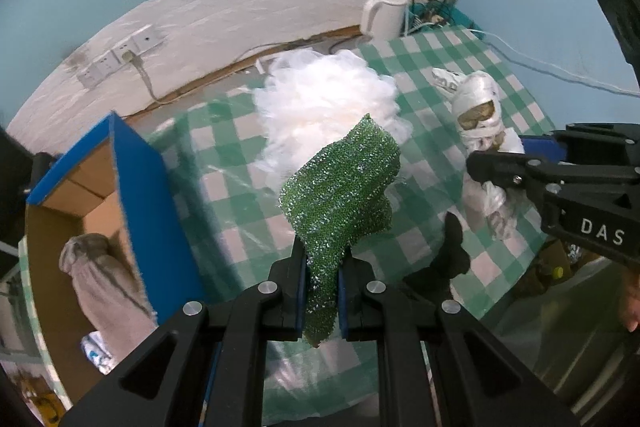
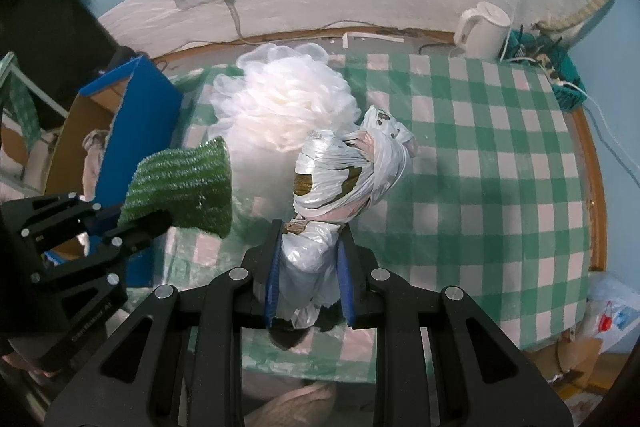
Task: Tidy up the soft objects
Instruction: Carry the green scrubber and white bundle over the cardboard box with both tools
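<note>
The left hand-held gripper (image 1: 322,291) is pinching a sparkly green scrubbing cloth (image 1: 344,195) between its blue-lined fingers, the cloth standing up and out past the fingertips and hanging above the table (image 1: 224,147), which is wearing a green-and-white checked cover. Straight ahead of this hand-held gripper, beyond the cloth, a fluffy white mesh puff (image 1: 324,99) is lying on the table. To its left a blue-edged cardboard box (image 1: 136,179) is standing open, with a grey sock (image 1: 104,279) lying inside it. A small black cloth (image 1: 448,259) is resting on the table just to its right. The right hand-held gripper (image 2: 308,267) is closing on a knotted white plastic bag bundle (image 2: 344,175), clamping its lower end while the wrapped upper part is sticking out ahead of the fingertips. The puff is lying just ahead and to the left of this hand-held gripper, close to the bundle. Far ahead and to its right, a white kettle (image 2: 484,31) is sitting at the back edge of the table by the wall.
</note>
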A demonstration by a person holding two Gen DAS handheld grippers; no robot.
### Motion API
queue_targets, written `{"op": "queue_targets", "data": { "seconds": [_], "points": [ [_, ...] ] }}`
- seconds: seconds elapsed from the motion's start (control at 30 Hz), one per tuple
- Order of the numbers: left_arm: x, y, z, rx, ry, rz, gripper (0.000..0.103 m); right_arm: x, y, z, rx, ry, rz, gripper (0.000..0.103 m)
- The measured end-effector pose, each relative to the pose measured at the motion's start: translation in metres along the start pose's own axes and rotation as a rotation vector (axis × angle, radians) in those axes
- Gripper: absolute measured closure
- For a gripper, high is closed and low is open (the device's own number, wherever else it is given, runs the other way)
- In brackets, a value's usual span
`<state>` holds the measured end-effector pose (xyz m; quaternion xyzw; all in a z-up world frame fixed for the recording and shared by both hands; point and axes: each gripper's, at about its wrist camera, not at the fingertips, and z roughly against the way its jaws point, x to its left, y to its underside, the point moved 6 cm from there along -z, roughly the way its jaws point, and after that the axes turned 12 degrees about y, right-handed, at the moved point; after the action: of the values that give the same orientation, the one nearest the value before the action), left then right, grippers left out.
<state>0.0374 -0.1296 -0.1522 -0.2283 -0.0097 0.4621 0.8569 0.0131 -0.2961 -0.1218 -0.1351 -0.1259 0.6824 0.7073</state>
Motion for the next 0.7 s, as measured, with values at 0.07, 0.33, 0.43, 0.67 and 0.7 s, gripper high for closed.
{"op": "queue_targets", "data": {
  "seconds": [0.07, 0.33, 0.43, 0.67, 0.7],
  "points": [
    [0.006, 0.001, 0.005, -0.009, -0.006, 0.014, 0.091, 0.006, -0.002, 0.003, -0.008, -0.001, 0.01, 0.08],
    [0.033, 0.009, 0.023, -0.033, -0.05, 0.063, 0.091, 0.037, -0.01, 0.014, -0.031, -0.022, 0.061, 0.08],
    [0.044, 0.012, 0.029, -0.044, -0.061, 0.089, 0.091, 0.049, -0.013, 0.017, -0.037, -0.031, 0.078, 0.08],
    [0.069, 0.019, 0.045, -0.074, -0.091, 0.134, 0.091, 0.081, -0.02, 0.018, -0.038, -0.054, 0.127, 0.08],
    [0.071, 0.02, 0.047, -0.076, -0.093, 0.141, 0.091, 0.087, -0.021, 0.019, -0.04, -0.058, 0.135, 0.08]
  ]
}}
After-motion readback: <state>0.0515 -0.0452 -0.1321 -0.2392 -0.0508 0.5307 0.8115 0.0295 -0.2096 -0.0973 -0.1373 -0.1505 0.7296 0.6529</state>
